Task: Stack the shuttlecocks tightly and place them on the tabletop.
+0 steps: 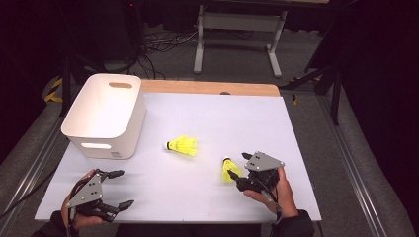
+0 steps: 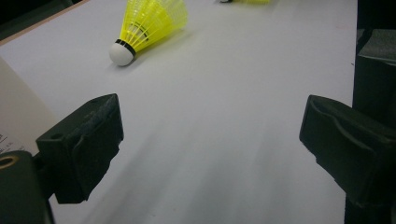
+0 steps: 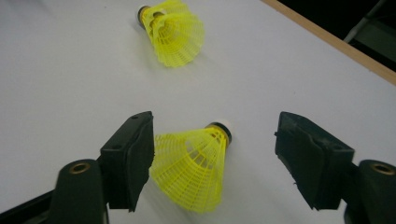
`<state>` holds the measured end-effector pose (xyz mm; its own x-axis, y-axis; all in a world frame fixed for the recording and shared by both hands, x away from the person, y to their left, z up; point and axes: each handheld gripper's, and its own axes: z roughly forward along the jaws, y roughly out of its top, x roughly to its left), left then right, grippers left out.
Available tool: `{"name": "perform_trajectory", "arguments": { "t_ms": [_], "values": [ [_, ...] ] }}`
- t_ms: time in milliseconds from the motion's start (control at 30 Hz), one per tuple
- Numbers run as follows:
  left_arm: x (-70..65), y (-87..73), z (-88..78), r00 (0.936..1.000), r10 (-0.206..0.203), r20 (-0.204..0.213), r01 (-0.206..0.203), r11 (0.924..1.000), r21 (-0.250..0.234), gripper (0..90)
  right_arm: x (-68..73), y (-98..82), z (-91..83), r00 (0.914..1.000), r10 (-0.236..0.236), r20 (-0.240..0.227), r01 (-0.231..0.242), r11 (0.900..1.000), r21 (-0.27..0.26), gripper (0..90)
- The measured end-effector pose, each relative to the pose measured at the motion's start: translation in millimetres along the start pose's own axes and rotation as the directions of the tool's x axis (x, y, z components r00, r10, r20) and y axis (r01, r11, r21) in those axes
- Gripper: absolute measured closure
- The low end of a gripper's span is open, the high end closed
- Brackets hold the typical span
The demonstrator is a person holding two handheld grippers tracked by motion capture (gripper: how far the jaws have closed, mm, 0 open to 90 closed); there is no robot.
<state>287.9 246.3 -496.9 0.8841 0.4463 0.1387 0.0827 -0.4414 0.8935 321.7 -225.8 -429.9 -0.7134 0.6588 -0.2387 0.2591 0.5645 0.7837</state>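
A yellow shuttlecock (image 3: pixel 194 170) lies on its side on the white tabletop (image 1: pixel 207 118), sitting between the spread jaws of the right gripper (image 3: pixel 212 161), which a person's right hand (image 1: pixel 276 190) brings in low from the near right edge. In the right gripper view one black pad (image 3: pixel 133 156) stands just beside, perhaps brushing, the flared mesh skirt, while the other pad (image 3: pixel 308 156) stands well apart from the white cork tip; the jaws are released and press on nothing. In the high view the shuttlecock (image 1: pixel 230 169) rests right at the gripper's (image 1: pixel 236 167) fingertips, near the tabletop's right front. A second shuttlecock (image 1: pixel 183 146) lies near the middle of the tabletop, its cork pointing towards a white bin (image 1: pixel 106 116) that stands at the far left. The left gripper (image 1: pixel 120 188) hovers at the near left corner with its jaws wide apart and nothing between them. The shuttlecock looks very light and likely to roll or skid at a nudge; its thin plastic skirt should flex and could crumple under a hard squeeze, whereas the cork end is the firm part. A gentle close across the narrow neck, where skirt meets cork, seems the safest hold, and a small shift of the jaws towards the tip would centre it there.
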Motion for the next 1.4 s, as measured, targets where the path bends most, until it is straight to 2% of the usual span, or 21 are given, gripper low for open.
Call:
{"name": "perform_trajectory", "arguments": {
  "t_ms": [133,300,333,367,433,500,600,667,700,833,967,1167,1233,1400],
  "values": [
    [0.1,-0.2,-0.3,1.0,-0.001,-0.002,0.001,1.0,-0.001,7.1,2.0,-8.6,4.4,1.0,-0.008,0.003,0.008,1.0,0.029,34.7],
    [0.5,-0.4,-0.7,1.0,-0.001,-0.005,0.001,1.0,0.0,7.1,6.9,-16.3,3.8,0.9995,0.004,0.03,-0.004,1.0,0.021,36.6],
    [0.4,-0.3,-0.7,1.0,0.0,-0.005,0.0,1.0,0.001,7.1,9.4,-18.4,2.5,0.9994,0.021,0.026,-0.022,1.0,0.01,37.8],
    [0.2,-0.2,-0.8,1.0,0.001,-0.006,-0.001,1.0,0.0,7.1,12.0,-20.3,1.5,0.9995,0.027,0.018,-0.027,1.0,0.004,38.4],
    [0.0,-0.1,-0.9,1.0,0.001,-0.006,-0.001,1.0,0.0,7.1,18.6,-24.2,0.4,0.9993,0.02,0.032,-0.02,1.0,0.001,39.0],
    [-0.3,0.2,-1.0,1.0,0.004,-0.007,-0.004,1.0,0.004,7.1,24.3,-28.2,0.4,0.9989,0.04,0.025,-0.04,0.999,-0.005,39.8],
    [-0.9,0.6,-1.3,1.0,0.004,-0.007,-0.004,1.0,0.003,7.1,34.8,-33.3,0.7,0.9992,0.03,0.025,-0.03,1.0,-0.001,40.3],
    [-0.8,0.8,-1.2,0.9999,0.009,-0.008,-0.009,0.9999,0.005,7.1,38.8,-35.5,2.4,0.9974,0.072,0.01,-0.072,0.997,-0.013,40.9],
    [-1.1,0.8,-1.2,0.9999,0.008,-0.008,-0.008,1.0,0.005,7.1,41.1,-36.2,4.3,0.997,0.078,0.005,-0.078,0.997,-0.008,40.8],
    [-1.8,0.9,-1.3,0.9999,0.01,-0.008,-0.01,1.0,0.002,7.1,46.9,-36.8,14.4,0.9964,0.084,0.006,-0.085,0.996,0.017,39.3],
    [-1.5,1.0,-1.0,0.9999,0.008,-0.009,-0.008,1.0,0.003,7.1,47.7,-37.0,23.7,0.9914,0.13,0.016,-0.13,0.991,0.019,40.1],
    [-2.2,1.3,0.3,0.9999,0.009,-0.006,-0.009,1.0,0.004,7.1,52.5,-31.2,38.4,0.9856,0.162,0.048,-0.164,0.986,0.031,46.0],
    [-2.5,1.3,0.9,0.9999,0.01,-0.006,-0.01,0.9999,0.006,7.2,53.3,-28.7,42.8,0.9851,0.159,0.065,-0.162,0.986,0.033,47.7],
    [-2.4,1.1,2.0,1.0,0.008,-0.004,-0.008,0.9999,0.011,7.2,50.1,-24.0,50.9,0.9757,0.193,0.103,-0.197,0.98,0.03,54.5]
  ]
}}
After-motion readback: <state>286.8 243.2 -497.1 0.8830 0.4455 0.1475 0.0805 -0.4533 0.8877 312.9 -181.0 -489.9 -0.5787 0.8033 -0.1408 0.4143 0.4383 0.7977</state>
